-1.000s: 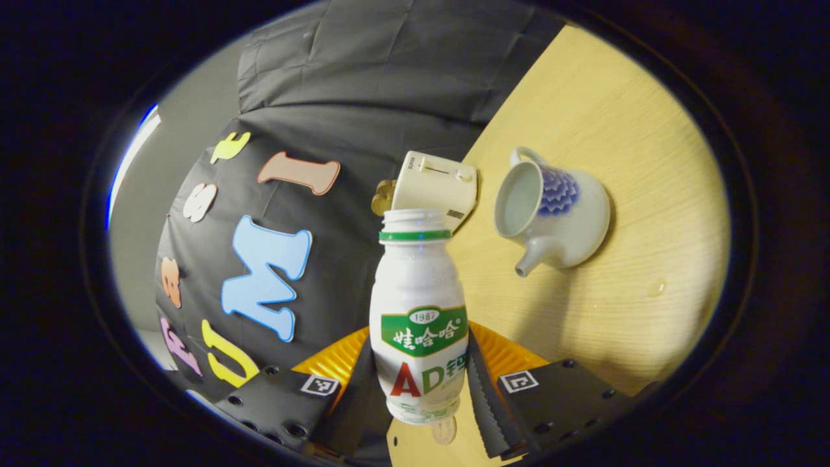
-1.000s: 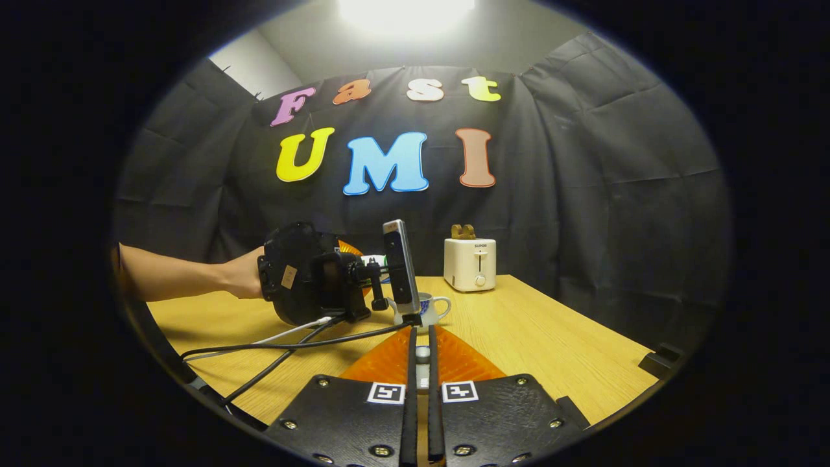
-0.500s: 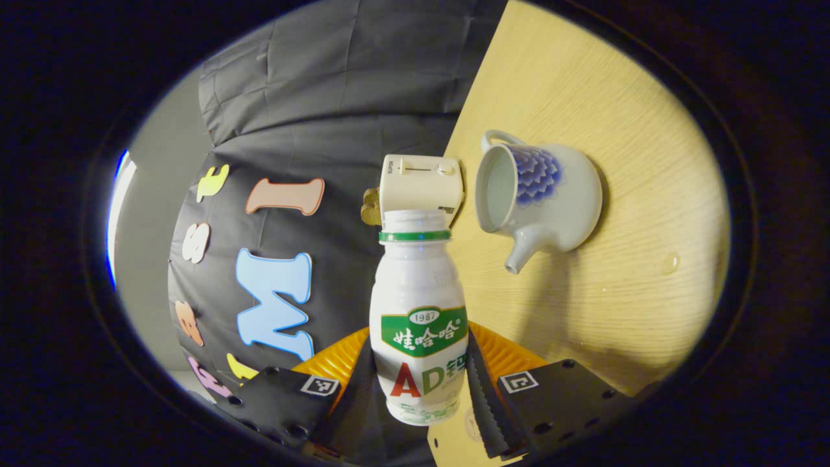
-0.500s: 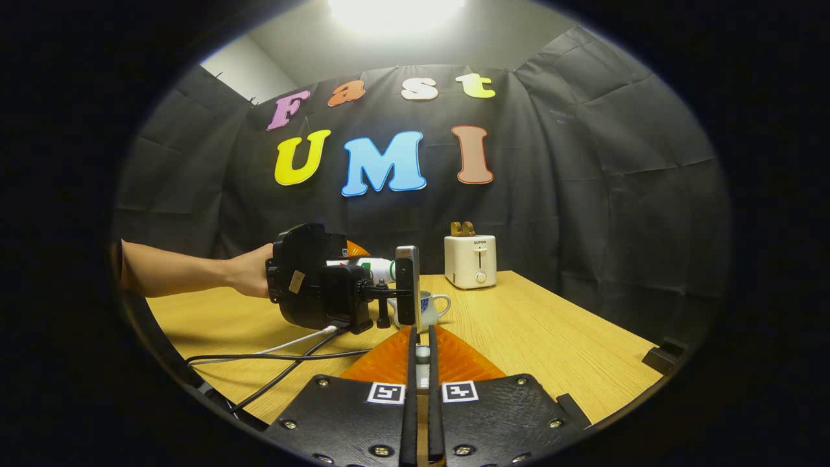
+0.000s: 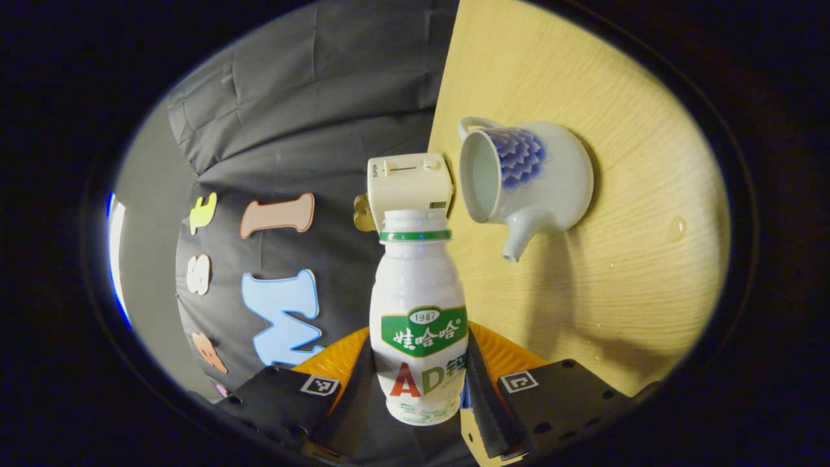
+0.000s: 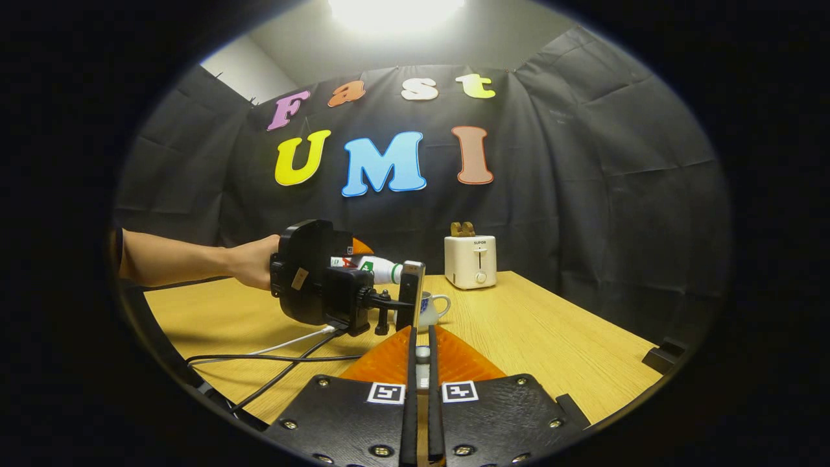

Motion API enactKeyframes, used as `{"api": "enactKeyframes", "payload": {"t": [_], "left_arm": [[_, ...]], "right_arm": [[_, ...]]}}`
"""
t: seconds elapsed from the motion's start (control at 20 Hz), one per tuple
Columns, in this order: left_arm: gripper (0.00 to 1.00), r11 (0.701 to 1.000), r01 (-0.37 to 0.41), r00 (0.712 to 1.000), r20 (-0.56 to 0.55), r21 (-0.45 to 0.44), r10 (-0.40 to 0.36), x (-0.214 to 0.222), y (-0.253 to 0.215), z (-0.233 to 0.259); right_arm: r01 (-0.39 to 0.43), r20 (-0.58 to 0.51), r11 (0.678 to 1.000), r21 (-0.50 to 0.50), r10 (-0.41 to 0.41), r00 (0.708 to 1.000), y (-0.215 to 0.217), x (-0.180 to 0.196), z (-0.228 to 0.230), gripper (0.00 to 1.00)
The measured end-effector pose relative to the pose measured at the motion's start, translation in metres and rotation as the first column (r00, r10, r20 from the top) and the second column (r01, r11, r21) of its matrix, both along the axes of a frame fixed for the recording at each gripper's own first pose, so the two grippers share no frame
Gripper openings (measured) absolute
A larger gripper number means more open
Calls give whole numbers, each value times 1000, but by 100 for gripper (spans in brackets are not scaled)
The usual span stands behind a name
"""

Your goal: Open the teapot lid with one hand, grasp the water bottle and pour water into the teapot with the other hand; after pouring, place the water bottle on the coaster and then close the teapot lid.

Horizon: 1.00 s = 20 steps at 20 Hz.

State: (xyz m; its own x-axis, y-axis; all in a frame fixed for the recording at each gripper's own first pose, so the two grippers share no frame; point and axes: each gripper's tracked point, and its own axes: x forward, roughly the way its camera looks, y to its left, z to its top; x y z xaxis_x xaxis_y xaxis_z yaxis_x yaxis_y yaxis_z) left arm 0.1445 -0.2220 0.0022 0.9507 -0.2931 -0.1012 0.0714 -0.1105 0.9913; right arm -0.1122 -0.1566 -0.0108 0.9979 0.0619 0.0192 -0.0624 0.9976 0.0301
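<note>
A white bottle [image 5: 420,311] with a green label and a green neck ring, its cap off, sits in my left gripper [image 5: 421,366], whose fingers press on both its sides. In this view the bottle's mouth lies just left of the white-and-blue teapot [image 5: 538,175], which stands lidless on the table. In the right gripper view the bottle [image 6: 373,267] lies nearly level, its mouth toward the teapot [image 6: 429,309], and a hand [image 6: 253,272] holds that gripper. My right gripper [image 6: 421,344] is shut on a small pale piece, the teapot lid [image 6: 422,354], in front of the teapot.
A cream toaster [image 6: 470,263] stands at the wooden table's [image 6: 551,337] far edge, against the black cloth. Black and white cables [image 6: 285,357] trail over the near left of the table. A phone [image 6: 410,295] rides on the left gripper. Water drops [image 5: 677,227] lie beside the teapot.
The left gripper has rolled the bottle further onto its side and lifted it a little, bringing its mouth nearer the teapot's opening. The right gripper has hardly moved.
</note>
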Motion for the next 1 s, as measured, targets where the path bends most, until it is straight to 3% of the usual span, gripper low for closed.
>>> {"api": "enactKeyframes", "payload": {"t": [0.15,0.2,0.25,0.35,0.55,0.6,0.65,0.85,0.9,1.0], "left_arm": [[75,1000,8,1000,10,30,-9,-2,0,3],[80,999,12,1000,19,37,-13,-1,-1,5],[75,999,13,1000,24,42,-14,0,-1,7],[80,998,18,999,40,61,-20,1,-3,12],[75,995,25,998,63,102,-31,1,-3,17],[80,993,25,997,70,113,-33,1,-3,20],[75,993,28,997,73,116,-37,1,-4,21],[75,990,31,996,77,140,-42,-2,-3,25],[80,988,32,996,82,149,-44,-2,-3,25],[75,983,42,993,100,178,-60,-3,-5,27]], "right_arm": [[-6,-3,1000,8,6,1000,1,0,0,6],[-6,-2,1000,8,6,1000,0,0,0,6],[-5,-2,1000,7,5,1000,0,0,0,6],[-5,-4,1000,9,5,1000,0,0,-1,6],[-5,-2,1000,11,5,1000,0,-1,1,6],[-5,-2,1000,12,5,1000,0,-1,1,6],[-5,-3,1000,12,5,1000,0,-1,1,6],[-4,-3,1000,16,4,1000,-1,-2,1,6],[-4,-3,1000,18,4,1000,-1,-2,2,6],[-7,-2,1000,19,7,1000,-1,-3,1,6]]}}
